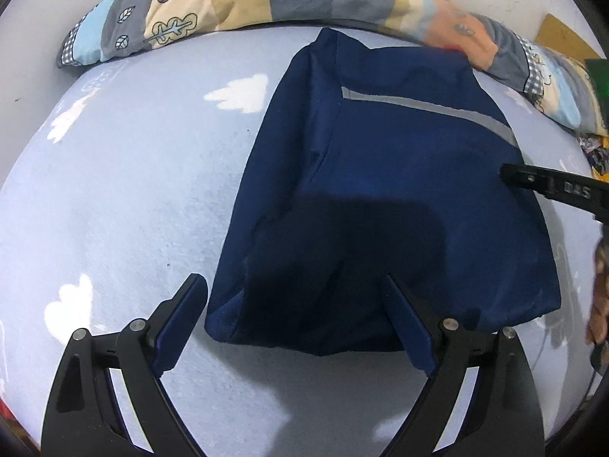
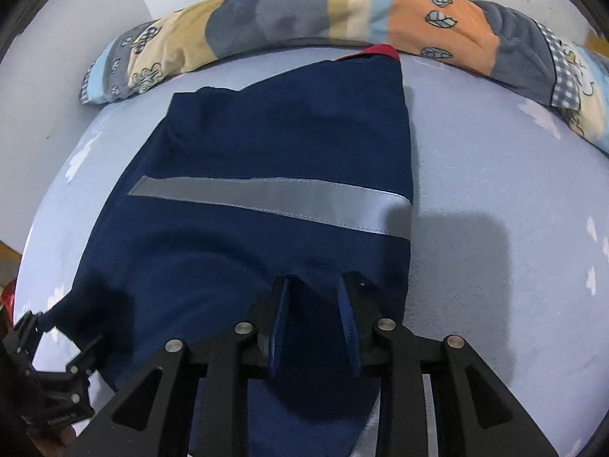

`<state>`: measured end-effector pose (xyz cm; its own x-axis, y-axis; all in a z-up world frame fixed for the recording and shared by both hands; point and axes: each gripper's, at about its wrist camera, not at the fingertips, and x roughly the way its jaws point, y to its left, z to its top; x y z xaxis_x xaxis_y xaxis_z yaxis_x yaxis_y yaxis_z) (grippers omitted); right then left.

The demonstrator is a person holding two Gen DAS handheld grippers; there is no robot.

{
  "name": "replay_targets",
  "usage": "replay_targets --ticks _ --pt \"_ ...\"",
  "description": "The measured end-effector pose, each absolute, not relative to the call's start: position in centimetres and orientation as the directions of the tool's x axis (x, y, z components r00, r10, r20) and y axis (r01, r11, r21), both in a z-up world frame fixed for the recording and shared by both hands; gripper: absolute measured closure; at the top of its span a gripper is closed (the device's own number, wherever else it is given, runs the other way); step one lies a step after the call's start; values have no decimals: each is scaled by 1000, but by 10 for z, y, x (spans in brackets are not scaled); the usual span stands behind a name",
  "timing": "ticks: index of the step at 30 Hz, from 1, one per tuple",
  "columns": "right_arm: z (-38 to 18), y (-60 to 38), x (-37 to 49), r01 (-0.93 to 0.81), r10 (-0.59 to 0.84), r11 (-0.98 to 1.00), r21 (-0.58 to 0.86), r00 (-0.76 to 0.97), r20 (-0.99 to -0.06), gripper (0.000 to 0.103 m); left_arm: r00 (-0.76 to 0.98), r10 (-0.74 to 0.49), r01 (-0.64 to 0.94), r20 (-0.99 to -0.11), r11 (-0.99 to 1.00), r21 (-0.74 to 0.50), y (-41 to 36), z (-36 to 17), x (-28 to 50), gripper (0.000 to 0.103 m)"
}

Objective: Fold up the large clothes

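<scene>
Below the patchwork bolster (image 2: 342, 11), the folded navy garment (image 2: 266, 144) lies on the bed; left tongs (image 1: 293, 320) spread, right tongs (image 2: 316, 316) parted, both empty. Next likely a final fold.

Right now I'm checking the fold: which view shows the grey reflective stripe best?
The right wrist view: the grey reflective stripe runs wide and close across the navy garment. The left wrist view shows it thinner and farther away.
</scene>
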<state>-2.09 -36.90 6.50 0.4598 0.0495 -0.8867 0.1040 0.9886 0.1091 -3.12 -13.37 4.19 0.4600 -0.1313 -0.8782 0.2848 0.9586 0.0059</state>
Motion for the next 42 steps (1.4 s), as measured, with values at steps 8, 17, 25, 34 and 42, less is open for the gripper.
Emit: replay_targets --ticks 8,17,25,34,42 --pt "98 -335 -102 -2 132 989 150 486 -864 75 479 -129 292 -868 956 19 -126 47 -37 10" --pt "57 -336 -99 37 156 981 190 433 -888 76 487 -147 325 -861 945 23 -131 51 -41 10" --pt "79 -354 -144 -21 178 981 195 506 -844 73 490 -148 338 -859 941 30 -140 53 -38 10" --pt "58 -395 -168 24 339 913 407 509 -791 70 420 -258 322 -870 939 -123 -123 58 -23 10" --pt "56 -433 -159 69 468 799 598 554 -689 49 352 -490 98 -797 867 -489 -47 49 11 10"
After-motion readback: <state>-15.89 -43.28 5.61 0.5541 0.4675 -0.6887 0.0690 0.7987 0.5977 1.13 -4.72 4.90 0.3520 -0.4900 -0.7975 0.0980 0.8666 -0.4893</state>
